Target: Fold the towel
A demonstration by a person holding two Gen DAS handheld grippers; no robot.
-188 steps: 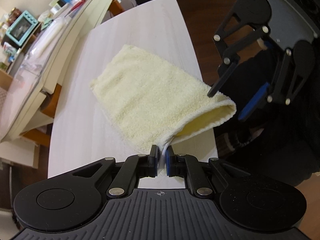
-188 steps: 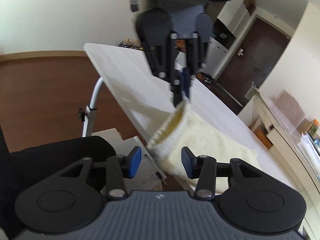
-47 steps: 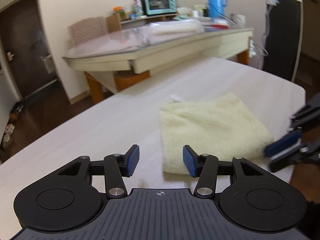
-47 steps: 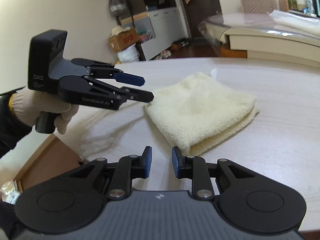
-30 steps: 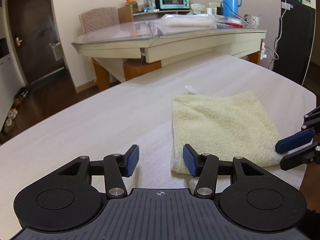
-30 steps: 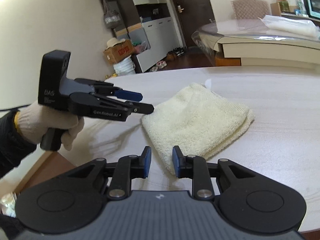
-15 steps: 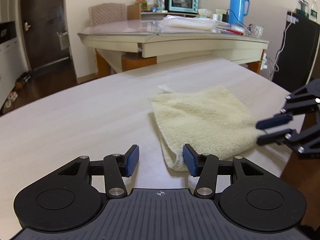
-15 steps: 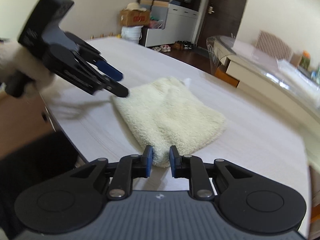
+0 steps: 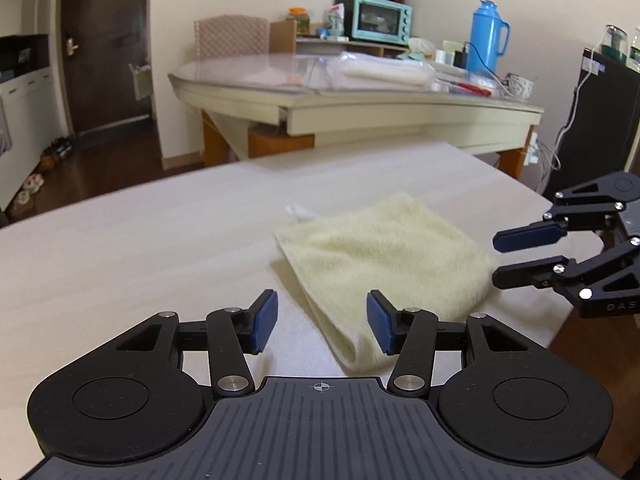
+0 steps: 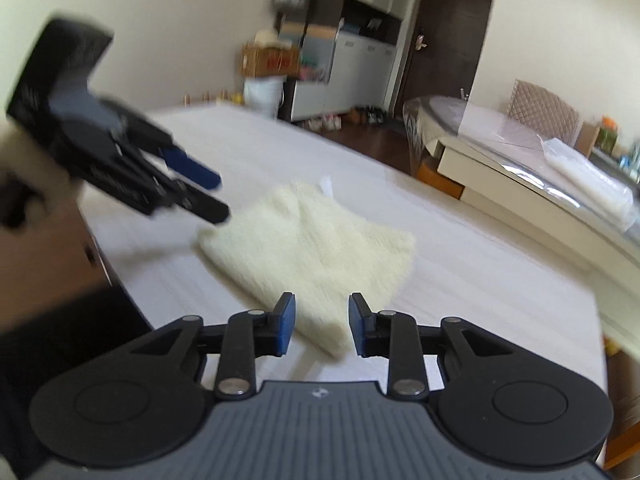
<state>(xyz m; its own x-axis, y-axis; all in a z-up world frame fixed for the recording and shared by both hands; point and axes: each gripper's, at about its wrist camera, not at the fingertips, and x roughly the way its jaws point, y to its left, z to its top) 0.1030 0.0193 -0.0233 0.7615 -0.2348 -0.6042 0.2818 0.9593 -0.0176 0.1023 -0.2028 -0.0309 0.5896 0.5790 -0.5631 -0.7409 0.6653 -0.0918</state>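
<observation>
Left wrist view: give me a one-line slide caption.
Folded cream towel lies on the white table, left gripper and right gripper both open beside it.

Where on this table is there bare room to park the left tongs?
Bare tabletop lies left of the folded towel, and more lies beyond it toward the far edge. The towel's right side is crowded: the right tongs hover there by the edge.

Home dining rm, toaster oven (image 9: 380, 22) & thermos (image 9: 485, 36) on side table (image 9: 360, 108), shoes by door (image 9: 106, 46), cabinets (image 10: 360, 76)
</observation>
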